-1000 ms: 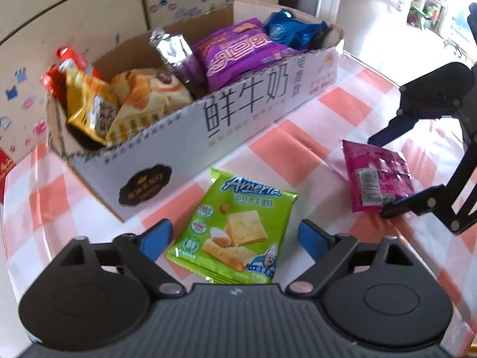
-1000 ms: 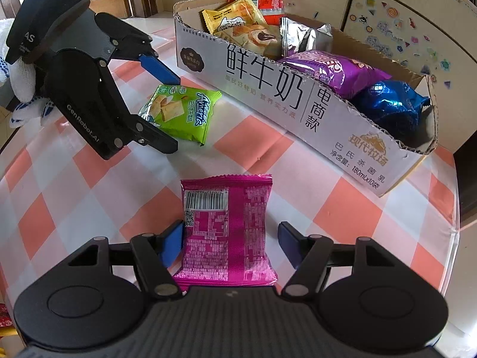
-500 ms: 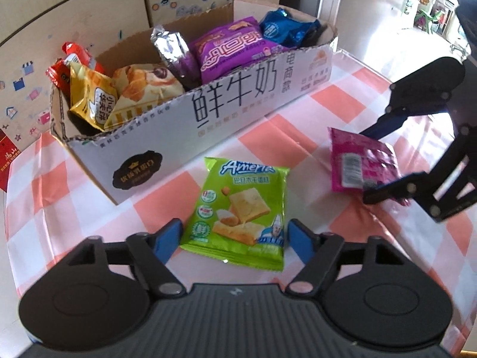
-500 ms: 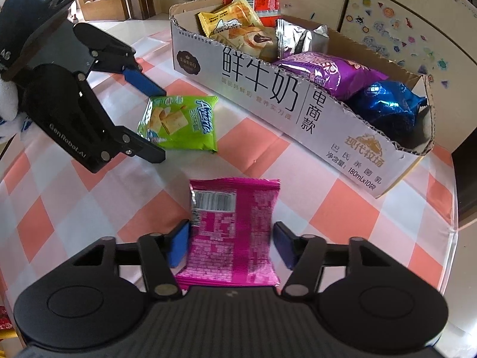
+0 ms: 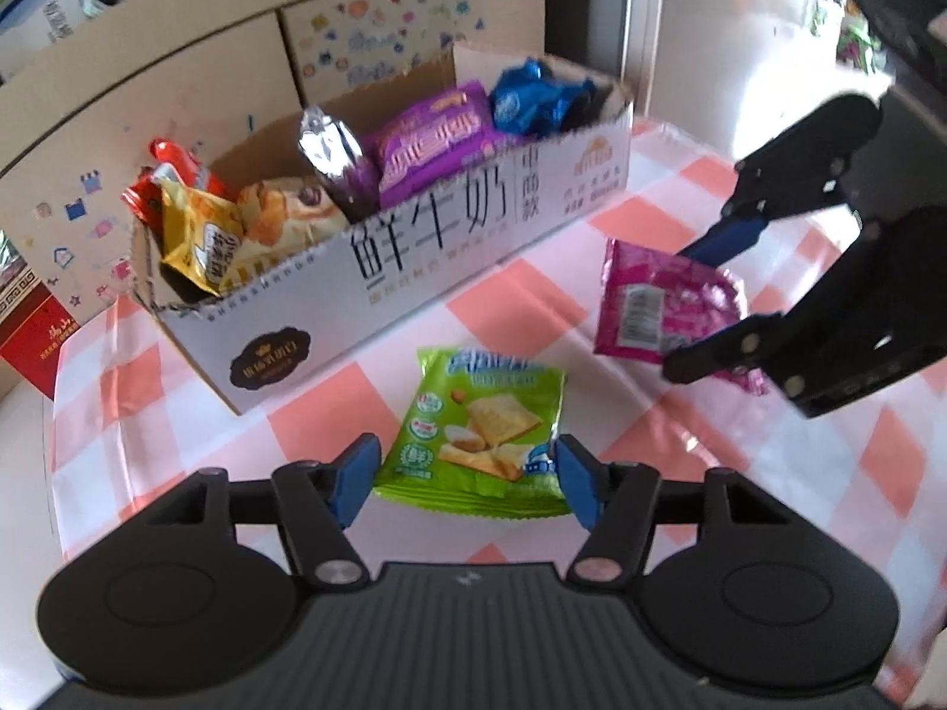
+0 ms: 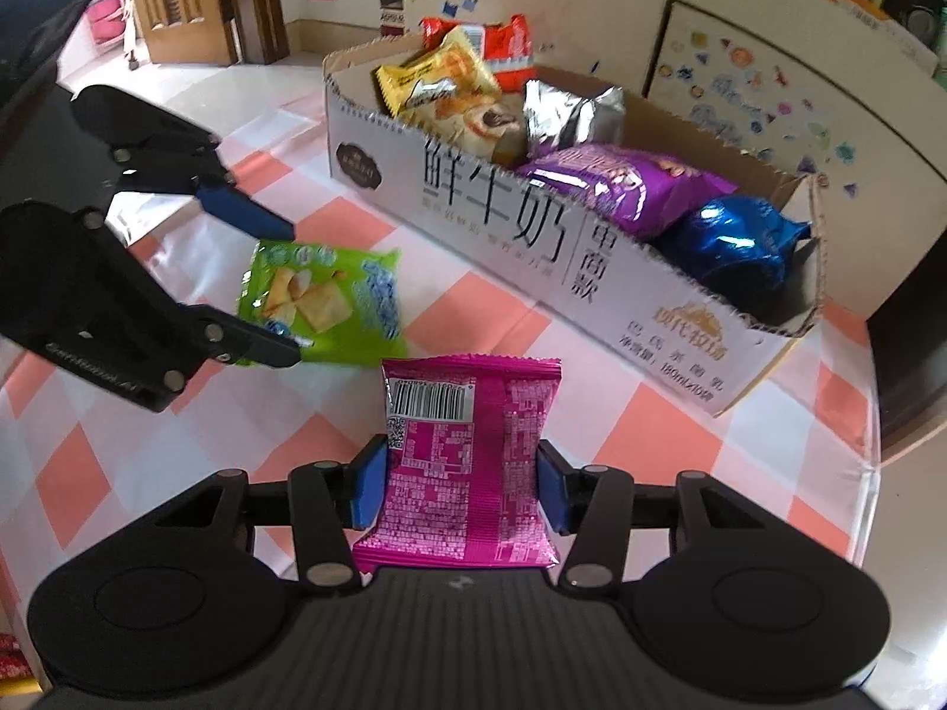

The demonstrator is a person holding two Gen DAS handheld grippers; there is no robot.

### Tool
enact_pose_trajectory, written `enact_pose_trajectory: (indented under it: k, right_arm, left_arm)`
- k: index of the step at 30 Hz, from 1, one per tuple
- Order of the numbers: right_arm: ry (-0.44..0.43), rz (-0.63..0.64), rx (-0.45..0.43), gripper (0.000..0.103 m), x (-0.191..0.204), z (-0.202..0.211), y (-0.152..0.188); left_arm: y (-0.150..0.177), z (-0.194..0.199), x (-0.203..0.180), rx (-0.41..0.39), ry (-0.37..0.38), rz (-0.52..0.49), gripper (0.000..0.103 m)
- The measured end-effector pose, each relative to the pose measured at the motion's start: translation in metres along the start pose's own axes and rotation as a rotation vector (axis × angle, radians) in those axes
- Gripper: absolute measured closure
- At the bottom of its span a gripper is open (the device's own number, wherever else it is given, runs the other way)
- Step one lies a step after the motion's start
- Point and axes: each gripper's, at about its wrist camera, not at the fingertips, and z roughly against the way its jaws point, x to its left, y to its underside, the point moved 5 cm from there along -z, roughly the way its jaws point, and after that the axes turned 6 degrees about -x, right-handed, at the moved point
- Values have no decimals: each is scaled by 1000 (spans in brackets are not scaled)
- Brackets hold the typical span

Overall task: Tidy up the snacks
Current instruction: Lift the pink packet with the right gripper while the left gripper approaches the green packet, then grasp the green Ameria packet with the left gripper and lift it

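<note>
- Checked orange and white cloth covers the desk (image 6: 621, 449), and a cardboard box (image 6: 532, 248) filled with snacks stands in the upper middle of both views.
- At the lower centre of the left view, the left gripper (image 5: 464, 476) is closing, its blue pads pressing the sides of the green snack packet (image 5: 479, 435).
- At the lower centre of the right view, the right gripper (image 6: 461, 488) is closing too, clamped on the pink snack packet (image 6: 467, 461).
</note>
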Motion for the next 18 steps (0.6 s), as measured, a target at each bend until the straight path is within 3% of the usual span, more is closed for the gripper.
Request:
enact_pose_trajectory:
  k: [6, 7, 8, 12, 15, 18]
  right_arm:
    - [53, -3, -37, 45, 1, 15, -8]
    - [54, -13, -45, 45, 0, 18, -9]
    - [59, -24, -52, 45, 0, 20, -11]
    - [84, -36, -48, 45, 2, 21, -11]
    - [89, -29, -33, 45, 3, 17, -11]
    - [87, -22, -20, 45, 0, 16, -9]
  left_arm:
    - [-12, 19, 0, -37, -54, 24, 46]
    - [-13, 21, 0, -41, -59, 33, 62]
    - [-13, 23, 1, -39, -68, 41, 64]
    - [-6, 14, 5, 17, -104, 33, 64]
    - [-1, 13, 6, 22, -63, 19, 63]
    - [-5, 16, 3, -12, -28, 16, 46]
